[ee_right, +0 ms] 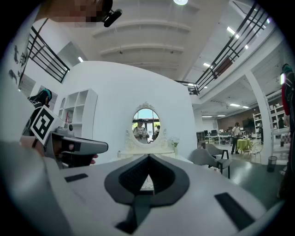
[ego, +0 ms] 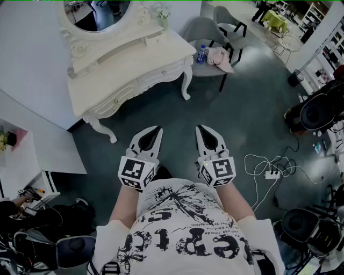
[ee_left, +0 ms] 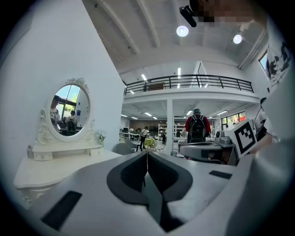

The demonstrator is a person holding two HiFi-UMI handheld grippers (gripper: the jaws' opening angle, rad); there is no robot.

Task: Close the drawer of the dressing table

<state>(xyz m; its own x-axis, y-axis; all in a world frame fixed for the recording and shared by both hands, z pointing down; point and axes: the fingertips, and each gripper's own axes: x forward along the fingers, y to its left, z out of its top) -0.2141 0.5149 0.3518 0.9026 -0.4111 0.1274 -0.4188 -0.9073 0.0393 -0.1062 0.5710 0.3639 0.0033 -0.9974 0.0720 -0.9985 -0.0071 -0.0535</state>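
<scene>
Head view with both gripper views. The dressing table (ego: 123,70) stands against the wall at upper left, well apart from both grippers. It is white-painted, probably wood, with a smooth matt top, a scalloped apron, curved carved legs (ego: 186,86) and an oval mirror (ego: 97,13) in an ornate frame. The drawer (ego: 161,72) lies in the apron under the top. From here we cannot tell how far its front stands out, and any knob is too small to make out. We judge the drawer rigid and light, sliding on simple runners, so it should yield to a steady level push. The flat middle of its front is the best place to press, since a push near one end may rack it sideways in its opening. The paint looks hard and somewhat slippery, so contact should be square rather than glancing. The left gripper (ego: 156,130) and right gripper (ego: 202,130) are held side by side close to the body above the dark floor (ego: 226,118). Each has its jaws pressed together on nothing, which gives a blunt tip suited to pushing. A grey upholstered chair (ego: 207,32) stands just right of the table.
</scene>
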